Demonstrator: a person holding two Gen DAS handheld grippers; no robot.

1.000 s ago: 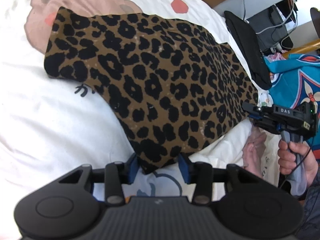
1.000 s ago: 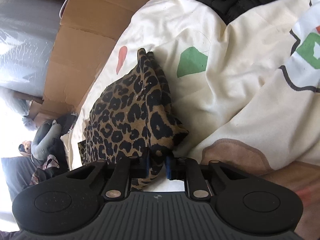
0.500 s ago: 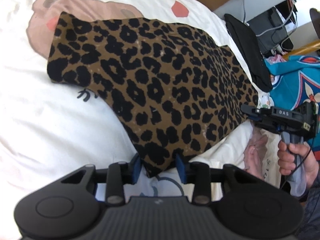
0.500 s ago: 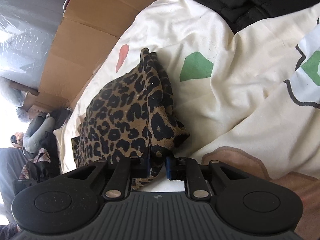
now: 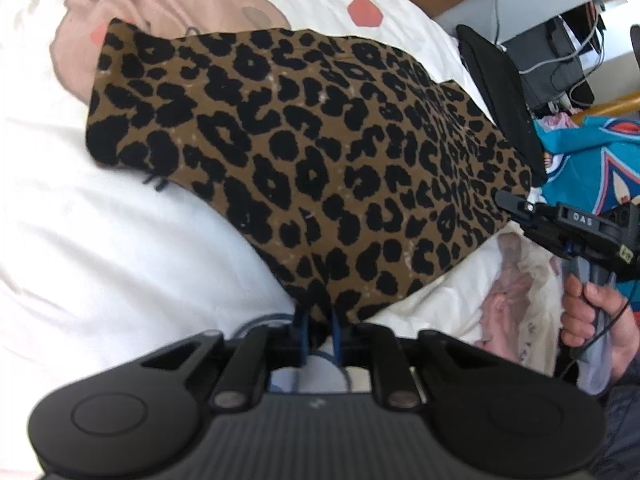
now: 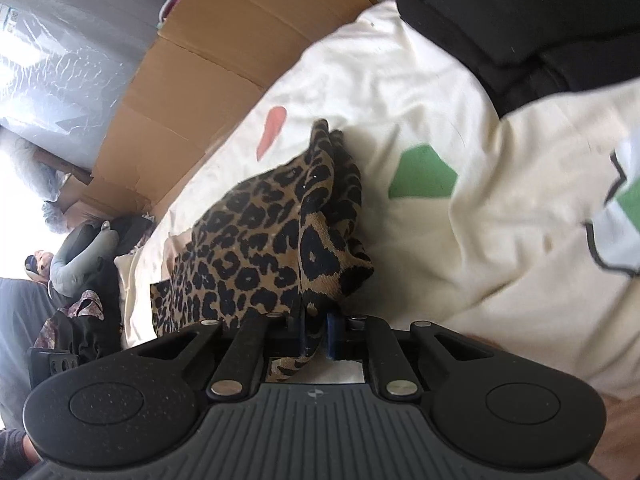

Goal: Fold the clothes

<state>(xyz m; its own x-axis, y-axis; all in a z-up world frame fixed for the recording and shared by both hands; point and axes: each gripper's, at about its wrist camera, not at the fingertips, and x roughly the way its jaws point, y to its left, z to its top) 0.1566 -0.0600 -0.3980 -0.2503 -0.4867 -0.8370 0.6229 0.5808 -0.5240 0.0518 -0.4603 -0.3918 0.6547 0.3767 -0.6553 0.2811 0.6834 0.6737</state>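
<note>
Closing hand-held grippers pinching leopard garment

White printed bedspread, cardboard alongside, bright daylight at left.

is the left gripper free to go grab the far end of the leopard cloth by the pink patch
Probably not as things stand: the left gripper is closing on the near corner of the leopard cloth, so it would have to let go first. Nothing lies on that far end.
</note>
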